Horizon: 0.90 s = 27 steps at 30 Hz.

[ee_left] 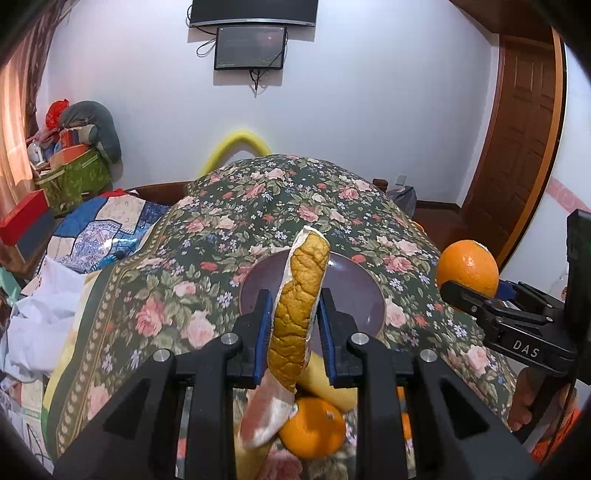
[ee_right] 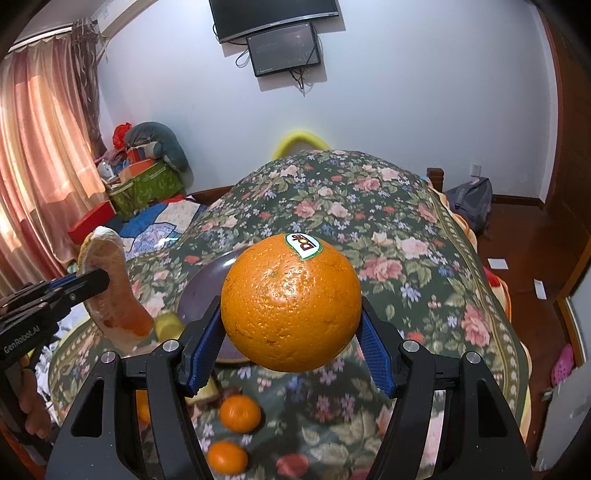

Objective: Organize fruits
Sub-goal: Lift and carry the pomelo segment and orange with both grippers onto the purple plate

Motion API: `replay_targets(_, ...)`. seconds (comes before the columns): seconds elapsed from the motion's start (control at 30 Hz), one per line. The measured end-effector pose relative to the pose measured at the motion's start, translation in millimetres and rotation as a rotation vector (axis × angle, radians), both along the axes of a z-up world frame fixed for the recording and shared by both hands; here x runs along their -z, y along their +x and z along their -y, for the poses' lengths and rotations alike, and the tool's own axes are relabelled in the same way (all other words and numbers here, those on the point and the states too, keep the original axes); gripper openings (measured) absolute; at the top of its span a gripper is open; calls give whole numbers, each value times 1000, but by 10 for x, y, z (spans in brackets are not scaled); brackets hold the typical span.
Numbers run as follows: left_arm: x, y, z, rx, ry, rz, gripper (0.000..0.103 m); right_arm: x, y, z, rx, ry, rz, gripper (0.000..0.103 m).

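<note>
"DAS" is showing in white letters on the black body of the right gripper [ee_left: 476, 295], seen from the left wrist view. "GenRobot.AI" is running along the black body of the left gripper [ee_right: 86, 280] in the right wrist view. A sticker [ee_right: 302, 246] on the orange [ee_right: 291, 304] is reading "Dole", lying sideways.

We're in a home bedroom: dark floral quilted bedspread [ee_right: 369, 206], pink pleated curtains [ee_right: 40, 155], black wall-mounted television [ee_right: 273, 14], brown panelled wooden door [ee_left: 524, 140].
</note>
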State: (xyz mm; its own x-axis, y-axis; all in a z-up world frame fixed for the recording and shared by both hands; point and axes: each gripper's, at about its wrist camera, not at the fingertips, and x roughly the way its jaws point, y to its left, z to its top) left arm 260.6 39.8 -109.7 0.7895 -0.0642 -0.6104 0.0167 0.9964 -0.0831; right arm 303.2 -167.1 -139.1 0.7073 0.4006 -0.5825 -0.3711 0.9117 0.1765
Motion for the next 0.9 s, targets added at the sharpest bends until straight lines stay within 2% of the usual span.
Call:
replay_targets(0.23,98,279,43,23,-16,-14,24,99,267,-120,-5,-26,0,65)
replay_targets(0.47,252,574,136,45,-16,-44,24,283,544,-243,-19,-52,-39,65)
replay_targets(0.8,566,980,111,69,-65,-163,24,501,799,-424,-67,-113,-72,65)
replay_targets(0.9,583,1028,90,70,-87,-178,24,546,866,-471,-92,-122,-86,65)
